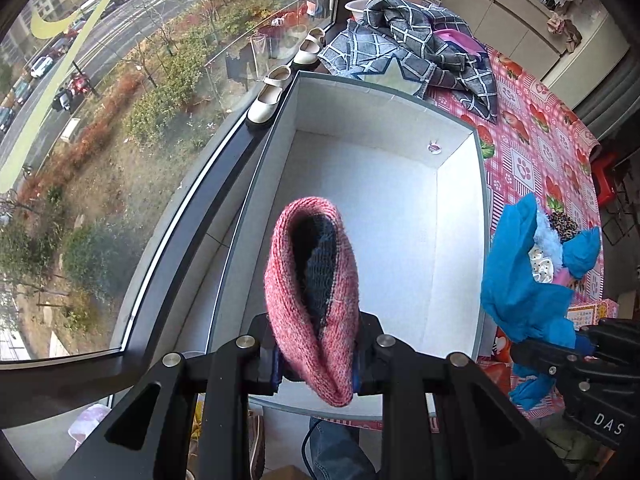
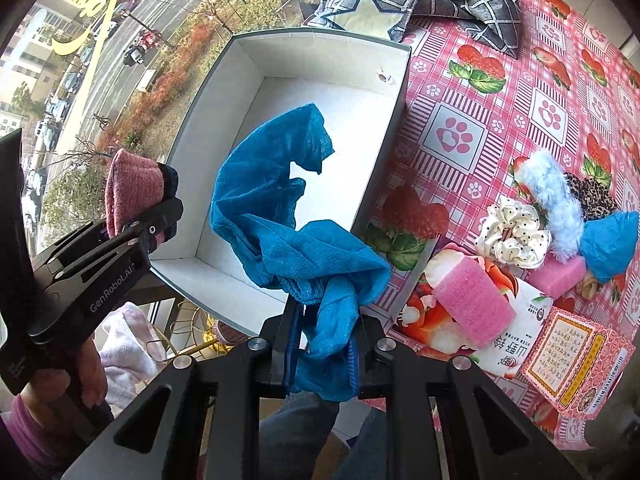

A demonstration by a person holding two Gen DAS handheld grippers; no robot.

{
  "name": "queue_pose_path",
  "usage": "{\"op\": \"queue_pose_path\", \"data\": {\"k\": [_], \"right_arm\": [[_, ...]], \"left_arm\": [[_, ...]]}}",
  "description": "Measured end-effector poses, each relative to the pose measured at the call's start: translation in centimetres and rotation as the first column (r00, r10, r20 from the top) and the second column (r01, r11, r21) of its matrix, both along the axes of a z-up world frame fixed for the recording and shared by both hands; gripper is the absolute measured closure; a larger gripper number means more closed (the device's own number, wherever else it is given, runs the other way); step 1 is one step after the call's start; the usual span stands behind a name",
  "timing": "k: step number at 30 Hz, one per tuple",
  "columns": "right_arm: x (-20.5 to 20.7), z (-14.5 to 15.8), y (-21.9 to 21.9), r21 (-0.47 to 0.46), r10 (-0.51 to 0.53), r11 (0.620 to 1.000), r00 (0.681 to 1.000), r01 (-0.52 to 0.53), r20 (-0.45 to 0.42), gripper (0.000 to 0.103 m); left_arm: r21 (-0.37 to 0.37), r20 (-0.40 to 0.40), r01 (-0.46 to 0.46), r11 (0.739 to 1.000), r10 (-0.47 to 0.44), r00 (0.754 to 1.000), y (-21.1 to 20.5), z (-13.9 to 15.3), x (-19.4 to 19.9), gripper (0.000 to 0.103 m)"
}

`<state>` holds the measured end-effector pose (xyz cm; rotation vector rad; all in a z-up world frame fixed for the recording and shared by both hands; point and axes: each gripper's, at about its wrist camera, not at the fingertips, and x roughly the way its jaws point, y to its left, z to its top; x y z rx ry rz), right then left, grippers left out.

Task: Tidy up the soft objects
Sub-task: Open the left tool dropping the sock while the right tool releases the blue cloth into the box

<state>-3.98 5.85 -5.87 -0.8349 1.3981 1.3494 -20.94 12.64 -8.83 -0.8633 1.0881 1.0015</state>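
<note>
Closest in, a pink knitted sock with a dark lining [image 1: 312,300] is pinched tight in the left tool [image 1: 316,364], hanging over the near end of the white open cardboard box [image 1: 384,216]. A crumpled blue mesh cloth [image 2: 288,216] is clamped in the right tool [image 2: 324,356], dangling over the box's near right rim. Over at 3 o'clock on the pink strawberry-print bench [image 2: 500,120], a pink foam sponge [image 2: 472,300] and a cream dotted scrunchie [image 2: 512,236] are parked. Further back at 12 o'clock, a grey checked fabric [image 1: 420,48] is heaped up.
</note>
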Motion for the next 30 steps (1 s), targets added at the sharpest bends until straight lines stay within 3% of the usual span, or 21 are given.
{"op": "queue_pose_path", "data": {"k": [16, 30], "right_arm": [[-1.9, -1.9, 2.4, -0.034, 0.013, 0.999, 0.999, -0.014, -0.031, 0.082], [-3.7, -7.0, 4.8, -0.11, 0.026, 0.993, 0.999, -0.028, -0.021, 0.082]], "left_arm": [[-0.038, -0.028, 0.006, 0.999, -0.007, 1.0, 0.6, -2.3, 0.2, 0.077], [-0.111, -0.069, 0.002, 0.994, -0.01, 0.998, 0.7, -5.7, 0.4, 0.077]]}}
